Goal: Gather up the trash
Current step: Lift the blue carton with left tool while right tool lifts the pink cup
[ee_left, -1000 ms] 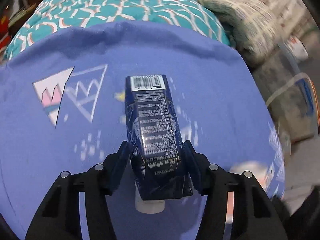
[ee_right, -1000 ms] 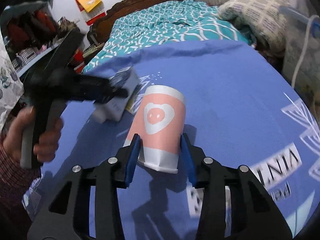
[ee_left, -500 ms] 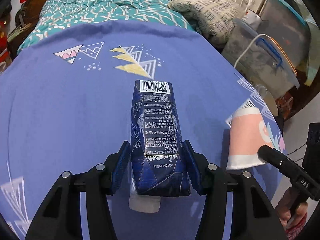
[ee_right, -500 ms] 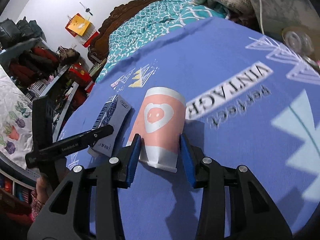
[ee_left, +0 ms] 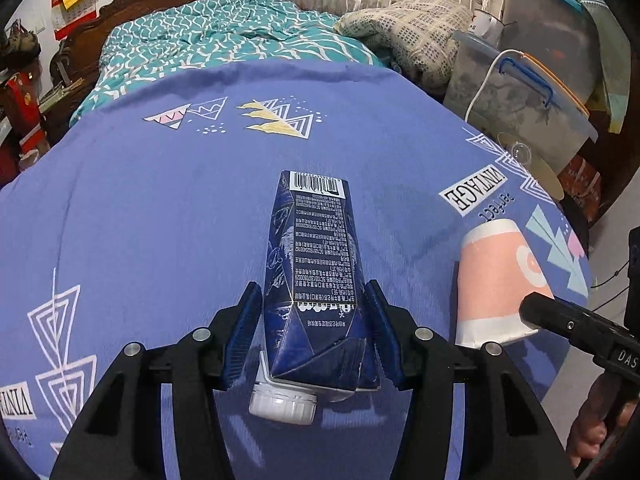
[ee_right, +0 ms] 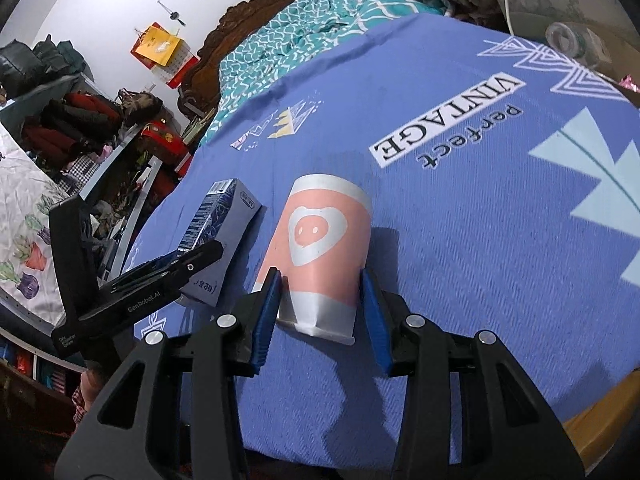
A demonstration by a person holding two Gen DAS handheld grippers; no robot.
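Jaws of the left gripper (ee_left: 312, 336) are clenched on the dark blue carton (ee_left: 314, 280), which sits in the lower centre of the left wrist view with its white cap (ee_left: 283, 403) toward the camera. Jaws of the right gripper (ee_right: 322, 312) grasp the pink paper cup (ee_right: 320, 248) (a white heart is printed on it) in the centre of the right wrist view. Both things are over the blue cloth (ee_left: 140, 220) of the bench, the cup at the right edge of the left view.
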